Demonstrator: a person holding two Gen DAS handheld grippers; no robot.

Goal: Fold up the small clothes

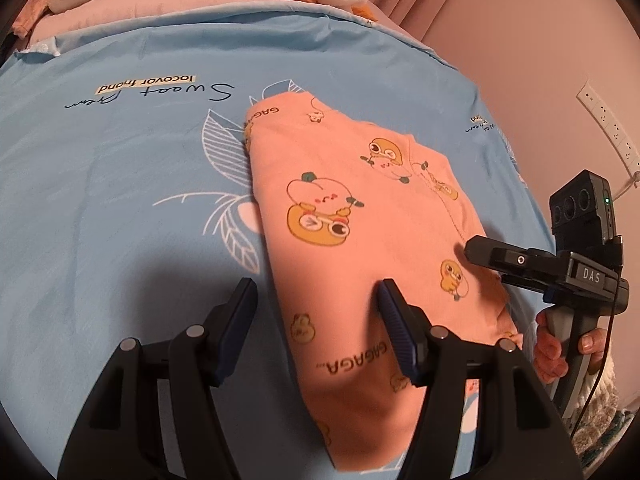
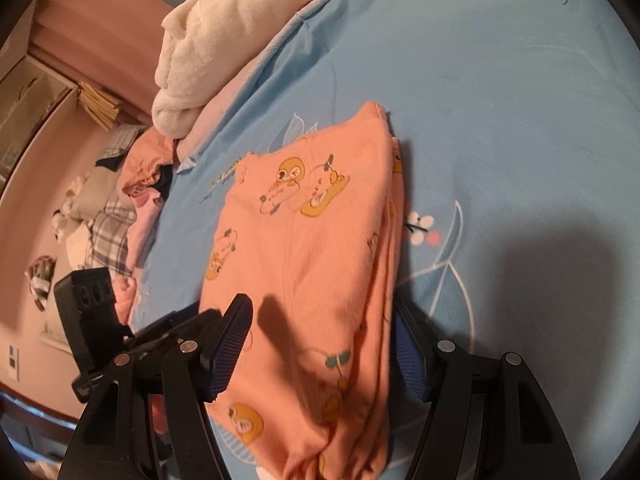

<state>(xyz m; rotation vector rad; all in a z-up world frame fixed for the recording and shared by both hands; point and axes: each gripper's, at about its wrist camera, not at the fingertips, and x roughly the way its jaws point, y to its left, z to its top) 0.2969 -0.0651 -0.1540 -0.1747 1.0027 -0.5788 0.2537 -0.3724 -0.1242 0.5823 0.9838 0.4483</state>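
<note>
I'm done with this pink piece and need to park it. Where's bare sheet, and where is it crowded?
Bare blue sheet lies left of the folded pink garment, out to the printed lettering. Another open stretch lies beyond it. Crowded: the far edge, with the white fluffy blanket and the clothes pile.

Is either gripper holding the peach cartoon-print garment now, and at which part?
Nothing is held. The left gripper and the right gripper are both open over the folded peach cartoon-print garment, which lies on the light blue bedsheet.
</note>
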